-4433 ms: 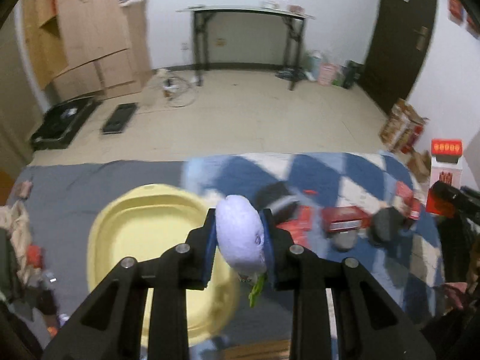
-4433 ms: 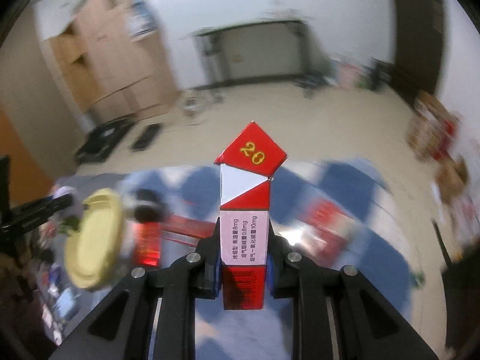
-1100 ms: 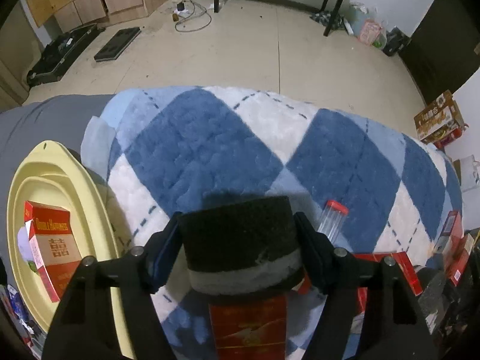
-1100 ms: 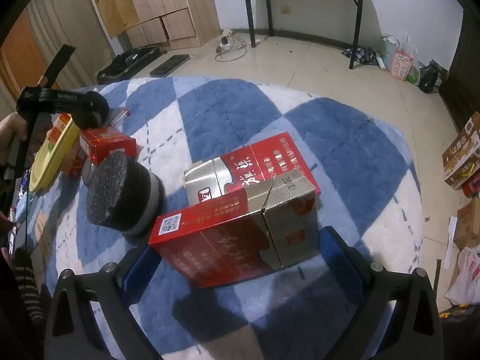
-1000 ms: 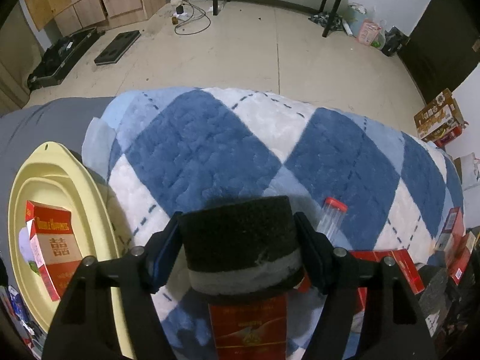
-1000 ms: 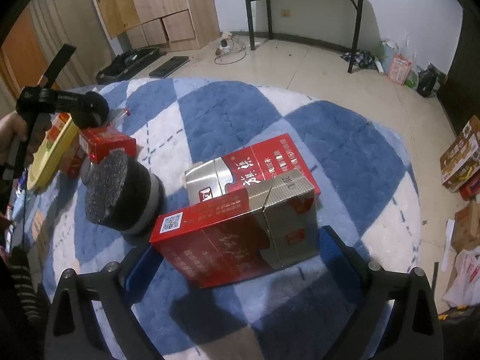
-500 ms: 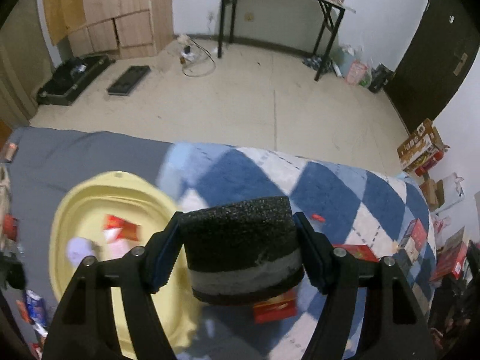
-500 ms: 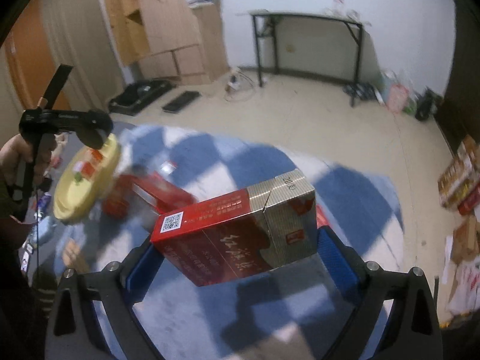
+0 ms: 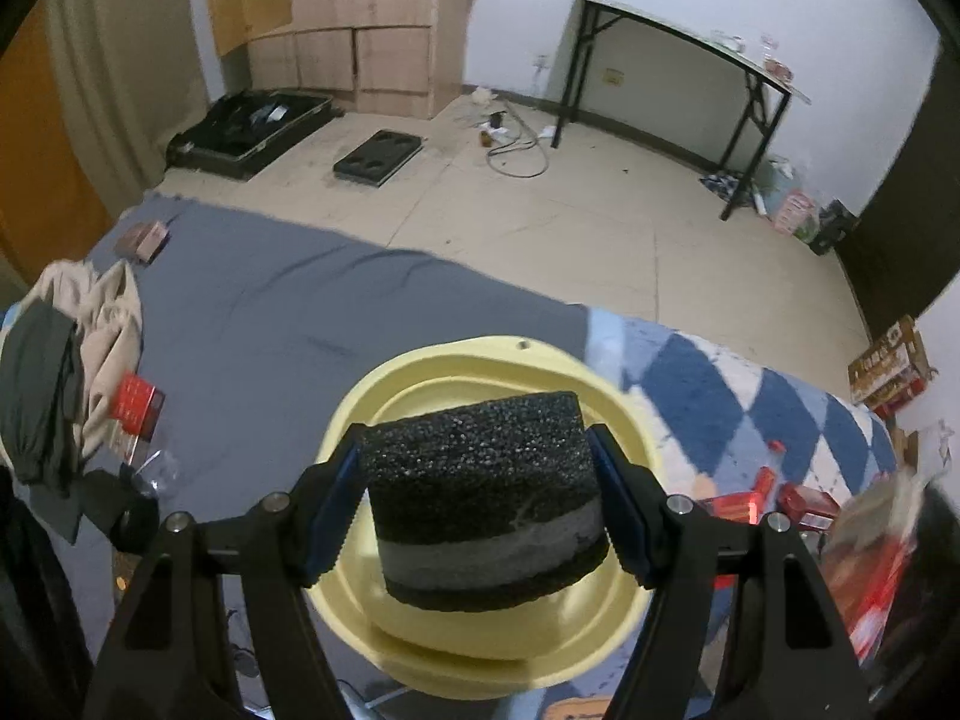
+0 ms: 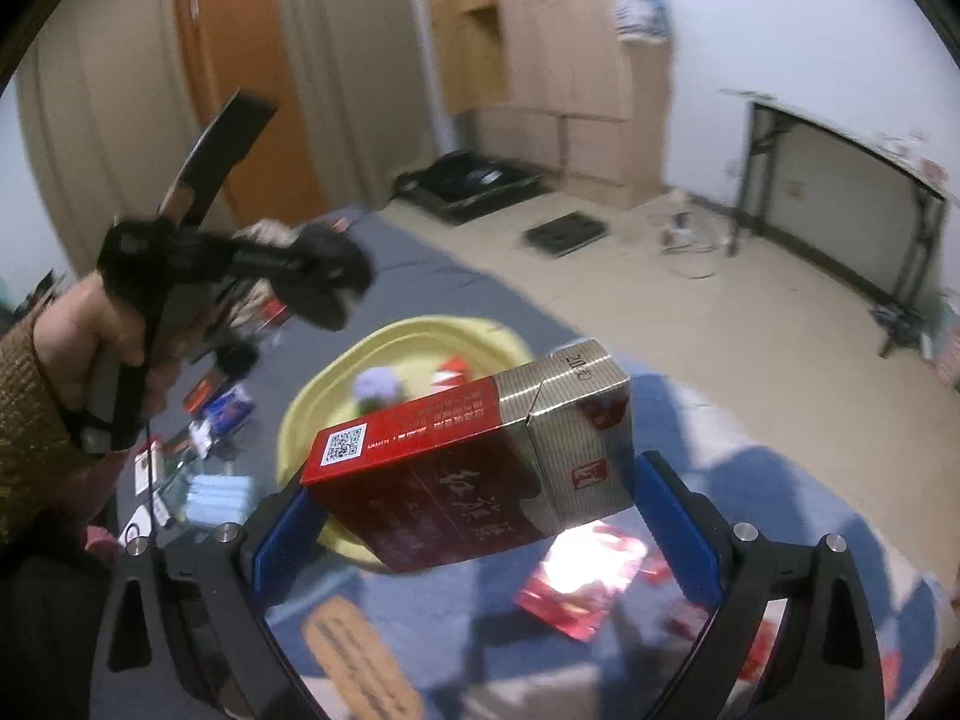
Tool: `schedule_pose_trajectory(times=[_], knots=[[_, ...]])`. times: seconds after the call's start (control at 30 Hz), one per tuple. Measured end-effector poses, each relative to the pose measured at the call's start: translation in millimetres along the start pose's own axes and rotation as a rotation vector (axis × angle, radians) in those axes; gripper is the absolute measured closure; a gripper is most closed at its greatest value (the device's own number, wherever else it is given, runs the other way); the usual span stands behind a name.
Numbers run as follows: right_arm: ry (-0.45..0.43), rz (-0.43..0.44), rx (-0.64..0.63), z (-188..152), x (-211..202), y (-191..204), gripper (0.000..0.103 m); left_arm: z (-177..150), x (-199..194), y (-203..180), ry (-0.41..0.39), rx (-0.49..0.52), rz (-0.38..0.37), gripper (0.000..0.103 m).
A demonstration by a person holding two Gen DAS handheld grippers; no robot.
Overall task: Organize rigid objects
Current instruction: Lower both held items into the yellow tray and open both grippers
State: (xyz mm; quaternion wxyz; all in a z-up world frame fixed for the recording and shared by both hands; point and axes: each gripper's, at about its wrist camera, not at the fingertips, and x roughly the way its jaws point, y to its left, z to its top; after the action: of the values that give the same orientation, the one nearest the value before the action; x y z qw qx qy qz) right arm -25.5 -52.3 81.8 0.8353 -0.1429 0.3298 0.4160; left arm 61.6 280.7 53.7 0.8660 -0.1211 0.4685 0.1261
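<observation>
Both hands are mid-carry. The left tool (image 9: 480,516) is clamped on a dark round foam block (image 9: 486,498), held in the air over the yellow basin (image 9: 480,354), which sits on the bed where the grey sheet (image 9: 288,312) meets the blue-and-white blanket (image 9: 750,396). The right tool (image 10: 474,510) grips a red and silver carton (image 10: 474,462) by its ends, above the blanket just beside the basin.

The job looks partly done: from the right wrist view, the basin already holds a pale rounded thing (image 10: 375,387) and a small red box (image 10: 450,369) (both blurred). The two carried pieces are not yet in, and several red packets (image 9: 798,504) lie on the blanket, so I judge plenty remains.
</observation>
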Motion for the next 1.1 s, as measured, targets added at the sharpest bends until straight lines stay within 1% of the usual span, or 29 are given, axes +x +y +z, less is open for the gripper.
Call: schedule_pose_trajectory(times=[0.07,0.17,0.27,0.3,0.43,0.47,0.5,0.6,0.67,0.7,0.77,0.83,0.97,1.03,1.1], knots=[[0.035,0.039,-0.015,1.2,29.6,18.8,0.005,-3.3,14.0,13.1,0.016,-0.016,0.011,0.031],[0.091,0.072,-0.02,-0.7,71.5,39.2,0.005,-7.6,37.8,27.0,0.053,-0.039,0.009,0.031],[0.138,0.105,0.012,-9.1,114.9,56.7,0.005,-14.5,70.1,35.4,0.104,-0.06,0.007,0.031],[0.149,0.094,0.033,-10.9,130.2,56.6,0.005,-15.2,77.6,34.8,0.114,-0.064,0.006,0.031],[0.181,0.028,0.111,-21.0,169.7,54.6,0.005,-18.3,114.1,35.4,0.153,-0.069,0.007,0.031],[0.183,0.019,0.136,-20.5,179.1,49.6,0.005,-17.7,121.0,34.5,0.162,-0.069,0.005,0.031],[0.182,0.008,0.141,-17.8,190.7,55.5,0.005,-17.5,125.4,34.4,0.165,-0.069,0.002,0.031],[0.179,-0.008,0.13,-15.6,208.4,54.1,0.005,-11.9,137.9,35.0,0.155,-0.082,-0.014,0.031],[0.187,-0.035,0.088,-16.2,220.2,55.9,0.005,-7.5,144.9,33.0,0.154,-0.084,-0.025,0.031],[0.189,-0.044,0.083,-23.6,223.3,56.8,0.005,-6.6,147.2,32.9,0.153,-0.087,-0.027,0.031],[0.187,-0.059,0.089,-27.4,232.7,58.4,0.004,-5.8,153.2,29.8,0.152,-0.079,-0.033,0.031],[0.177,-0.072,0.077,-31.9,238.7,64.4,0.004,-6.5,155.8,28.4,0.143,-0.08,-0.024,0.031],[0.184,-0.1,0.022,-31.0,254.2,76.0,0.004,-9.2,154.7,20.2,0.141,-0.029,0.0,0.024],[0.2,-0.066,0.031,-31.2,261.8,79.4,0.003,-10.3,154.3,17.4,0.153,-0.024,-0.002,0.018],[0.206,-0.064,0.029,-31.2,266.3,82.9,0.003,-9.7,147.6,19.4,0.142,-0.03,0.007,0.008]])
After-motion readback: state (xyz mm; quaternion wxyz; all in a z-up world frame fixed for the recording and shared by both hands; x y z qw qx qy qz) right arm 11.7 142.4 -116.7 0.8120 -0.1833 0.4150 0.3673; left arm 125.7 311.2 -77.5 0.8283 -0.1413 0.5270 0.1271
